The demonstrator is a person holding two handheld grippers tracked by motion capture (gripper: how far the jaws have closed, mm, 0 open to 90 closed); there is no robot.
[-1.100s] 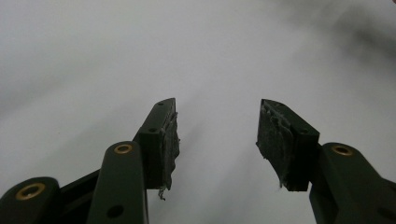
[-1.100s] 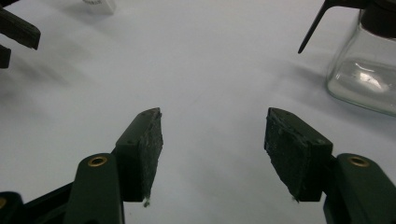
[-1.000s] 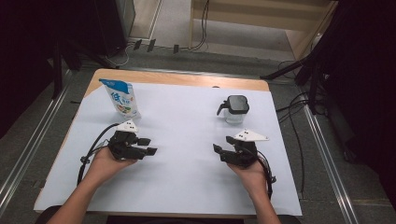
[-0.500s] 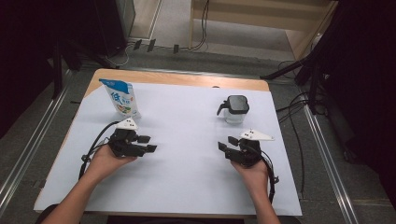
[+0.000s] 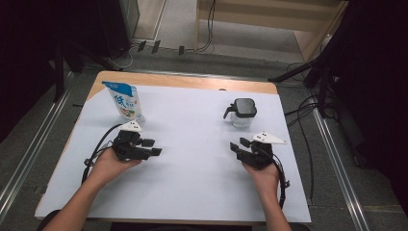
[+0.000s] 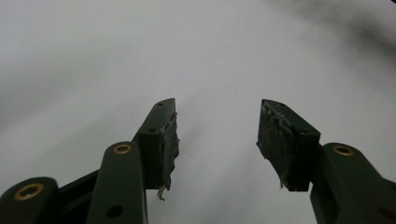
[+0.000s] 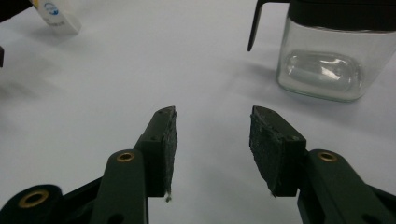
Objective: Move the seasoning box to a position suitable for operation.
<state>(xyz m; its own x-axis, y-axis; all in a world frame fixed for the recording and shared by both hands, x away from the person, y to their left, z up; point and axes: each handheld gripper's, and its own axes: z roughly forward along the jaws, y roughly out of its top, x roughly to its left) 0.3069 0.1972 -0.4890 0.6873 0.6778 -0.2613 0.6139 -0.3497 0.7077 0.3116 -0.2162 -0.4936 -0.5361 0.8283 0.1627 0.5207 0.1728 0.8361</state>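
Observation:
A blue and white pouch (image 5: 124,101) stands upright at the far left of the white sheet (image 5: 192,159); its lower corner (image 7: 56,11) appears in the right gripper view. A clear glass jar with a black lid and handle (image 5: 241,112) stands at the far right (image 7: 327,60). My left gripper (image 5: 152,147) rests just in front of the pouch, its jaws open over bare sheet (image 6: 217,126). My right gripper (image 5: 239,144) sits a short way in front of the jar and points left of it. Its jaws have just been closing and stand open (image 7: 214,135) with nothing between them.
The sheet covers a wooden table whose far edge (image 5: 183,81) shows bare. Metal rails (image 5: 29,159) run along both sides on the floor. Cables (image 5: 308,120) lie to the right of the table and trail from each gripper.
The right gripper has shifted slightly to the right and its jaws have narrowed. The left gripper, pouch and jar have stayed put.

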